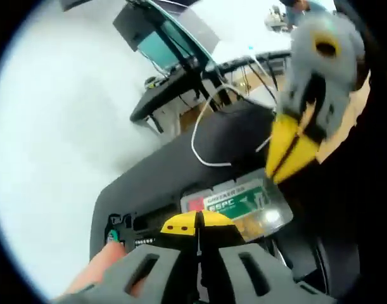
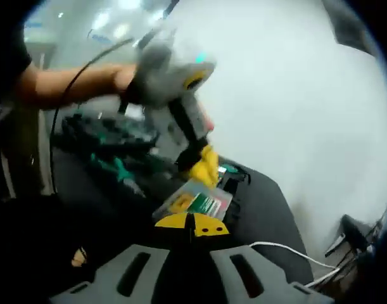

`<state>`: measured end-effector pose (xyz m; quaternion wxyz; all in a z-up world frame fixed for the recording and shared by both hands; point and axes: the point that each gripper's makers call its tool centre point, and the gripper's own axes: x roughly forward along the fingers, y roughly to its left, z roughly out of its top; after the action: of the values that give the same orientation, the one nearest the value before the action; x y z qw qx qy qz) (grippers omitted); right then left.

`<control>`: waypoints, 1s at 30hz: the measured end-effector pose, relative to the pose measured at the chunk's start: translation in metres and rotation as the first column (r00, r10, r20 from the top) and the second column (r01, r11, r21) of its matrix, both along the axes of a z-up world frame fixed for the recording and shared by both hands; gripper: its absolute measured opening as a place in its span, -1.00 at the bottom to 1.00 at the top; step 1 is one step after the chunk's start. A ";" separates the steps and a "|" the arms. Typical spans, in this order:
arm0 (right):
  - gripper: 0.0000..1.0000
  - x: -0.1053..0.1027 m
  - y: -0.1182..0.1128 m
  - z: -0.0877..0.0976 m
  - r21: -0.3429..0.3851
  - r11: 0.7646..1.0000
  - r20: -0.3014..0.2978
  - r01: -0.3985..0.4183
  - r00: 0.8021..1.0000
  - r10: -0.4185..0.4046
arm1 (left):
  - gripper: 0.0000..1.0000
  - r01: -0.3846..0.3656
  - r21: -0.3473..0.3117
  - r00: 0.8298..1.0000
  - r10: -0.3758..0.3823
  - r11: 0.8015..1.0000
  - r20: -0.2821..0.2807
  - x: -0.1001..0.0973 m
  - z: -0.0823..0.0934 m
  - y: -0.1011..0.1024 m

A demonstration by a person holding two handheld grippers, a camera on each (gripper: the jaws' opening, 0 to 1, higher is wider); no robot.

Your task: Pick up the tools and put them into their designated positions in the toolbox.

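Two hand-held grippers meet over the black toolbox [image 1: 149, 177]. In the left gripper view, the left hand-held gripper [image 1: 198, 229] has its yellow tips pressed together, empty, just above a clear green-labelled case [image 1: 234, 206] lying on the toolbox; the right hand-held gripper [image 1: 291, 149] hangs near, tips together. In the right gripper view, green-handled tools [image 2: 114, 166] lie blurred behind the case [image 2: 196, 204].

Both views motion-blurred and soft; bright, washed-out white wall from 9 to 12 o'clock; fisheye bending strongest near edges.
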<state>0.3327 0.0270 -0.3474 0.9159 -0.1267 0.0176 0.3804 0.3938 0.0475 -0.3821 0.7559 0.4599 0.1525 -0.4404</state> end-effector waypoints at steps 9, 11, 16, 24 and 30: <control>-1.00 0.035 0.014 -0.045 -0.153 0.988 -0.147 0.012 0.989 -0.035 | -1.00 0.003 -0.010 0.999 -0.004 1.000 -0.041 0.003 -0.009 0.006; -1.00 0.033 0.016 -0.040 -0.183 0.983 -0.109 0.007 0.994 -0.027 | -1.00 0.017 -0.025 0.997 -0.019 1.000 -0.072 -0.002 -0.011 0.005; -1.00 0.033 0.021 -0.042 -0.267 0.964 -0.107 -0.020 0.994 -0.010 | -1.00 0.015 -0.062 0.998 -0.019 0.998 -0.067 0.001 -0.014 0.002; -1.00 0.035 0.021 -0.042 -0.251 0.968 -0.128 -0.026 0.992 -0.007 | -1.00 0.048 -0.002 0.999 -0.048 0.999 0.010 0.000 -0.016 0.002; -0.92 0.017 0.037 -0.023 -0.173 0.980 -0.075 -0.104 0.993 0.092 | -1.00 0.046 0.064 0.999 -0.046 0.997 0.002 -0.006 0.000 0.020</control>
<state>0.3497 0.0636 -0.3704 0.8802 -0.1953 0.0753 0.4259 0.3878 0.0675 -0.3822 0.7306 0.4879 0.1546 -0.4520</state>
